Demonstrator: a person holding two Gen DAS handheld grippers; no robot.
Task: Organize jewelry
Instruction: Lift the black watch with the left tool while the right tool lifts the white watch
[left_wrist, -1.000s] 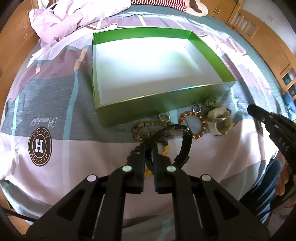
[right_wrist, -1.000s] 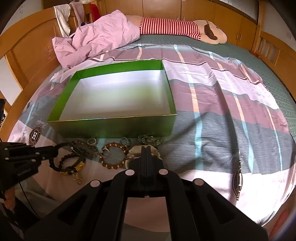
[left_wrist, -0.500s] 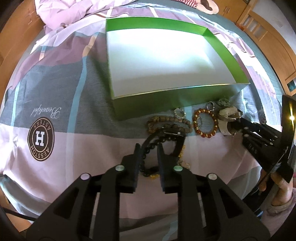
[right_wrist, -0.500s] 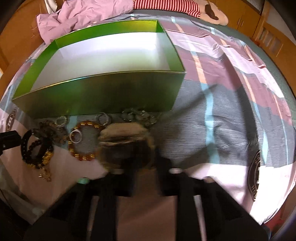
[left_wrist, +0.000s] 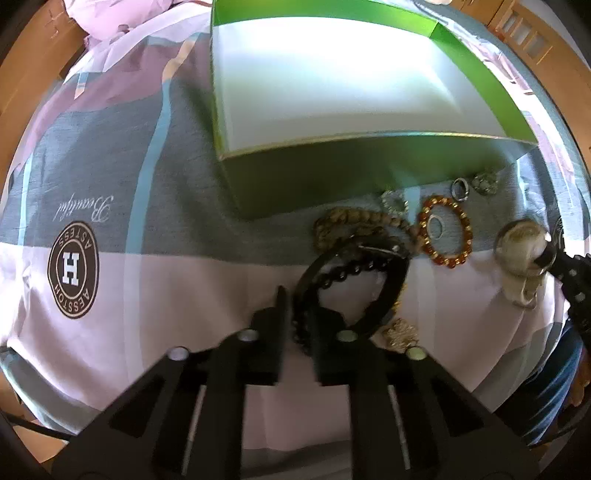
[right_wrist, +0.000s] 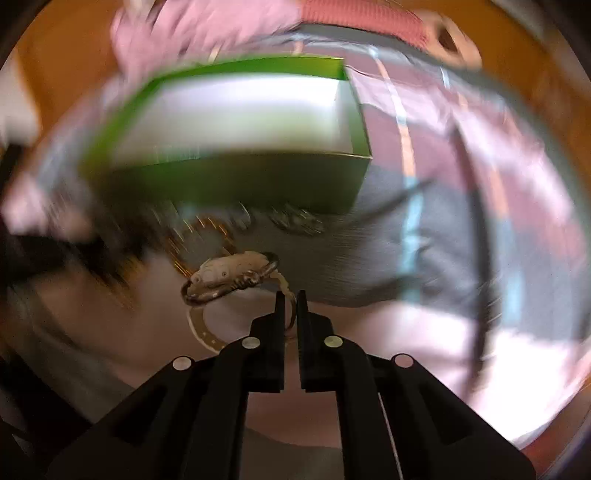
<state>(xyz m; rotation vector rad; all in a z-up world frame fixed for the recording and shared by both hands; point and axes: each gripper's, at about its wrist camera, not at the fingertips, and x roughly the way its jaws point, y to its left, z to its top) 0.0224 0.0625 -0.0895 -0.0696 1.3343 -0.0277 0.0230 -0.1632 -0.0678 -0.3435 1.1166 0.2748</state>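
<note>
Your left gripper (left_wrist: 297, 314) is clamped on the black bead bracelet (left_wrist: 351, 269); your right gripper (right_wrist: 290, 306) pinches the cream bangle (right_wrist: 229, 275) before the green box (left_wrist: 332, 170).

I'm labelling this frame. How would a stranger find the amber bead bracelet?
Start at the green box on the bedspread; jewelry lies along its near wall. The amber bead bracelet is the open circle of glossy orange-brown beads, brighter than the matte tan bead strand beside it.
</note>
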